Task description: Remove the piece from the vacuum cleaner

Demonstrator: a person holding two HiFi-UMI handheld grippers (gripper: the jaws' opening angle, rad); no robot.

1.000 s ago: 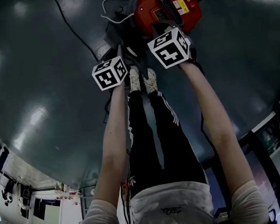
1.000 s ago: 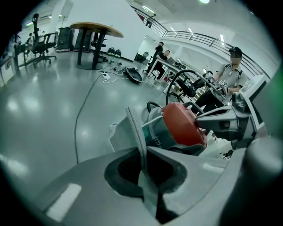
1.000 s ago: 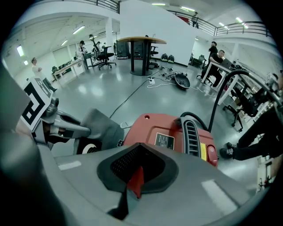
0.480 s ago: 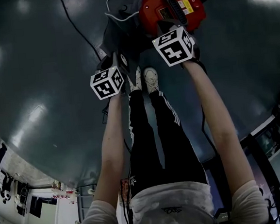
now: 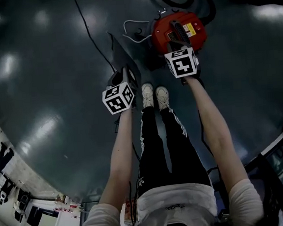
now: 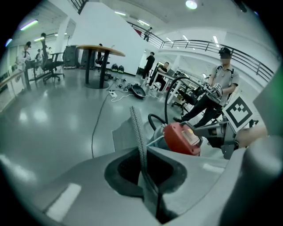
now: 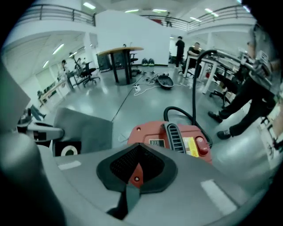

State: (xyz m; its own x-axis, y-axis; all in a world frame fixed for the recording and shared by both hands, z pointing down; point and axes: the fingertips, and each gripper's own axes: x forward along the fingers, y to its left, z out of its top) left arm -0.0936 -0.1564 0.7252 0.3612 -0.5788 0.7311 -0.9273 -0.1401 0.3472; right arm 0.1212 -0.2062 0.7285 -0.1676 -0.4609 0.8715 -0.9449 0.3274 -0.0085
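The red vacuum cleaner (image 5: 178, 29) stands on the dark floor just past my shoes, its black hose (image 5: 190, 0) looping behind it. My left gripper (image 5: 122, 78) is shut on a flat grey piece (image 5: 120, 55), which stands edge-on between the jaws (image 6: 137, 128) and sits left of the vacuum (image 6: 182, 137), apart from it. The right gripper (image 5: 177, 47) rests on the vacuum's near edge. In the right gripper view its jaws stand shut with a small red tab (image 7: 136, 174) of the vacuum between them, and the grey piece (image 7: 82, 128) shows at left.
A black cable (image 5: 93, 38) runs across the floor to the left, and a white cord (image 5: 134, 24) lies beside the vacuum. My shoes (image 5: 154, 95) stand close below it. A round table (image 6: 99, 50), chairs and standing people are farther off.
The left gripper has carried the grey piece left and away from the vacuum. The head camera has risen, so everything looks smaller. The right gripper stays on the vacuum.
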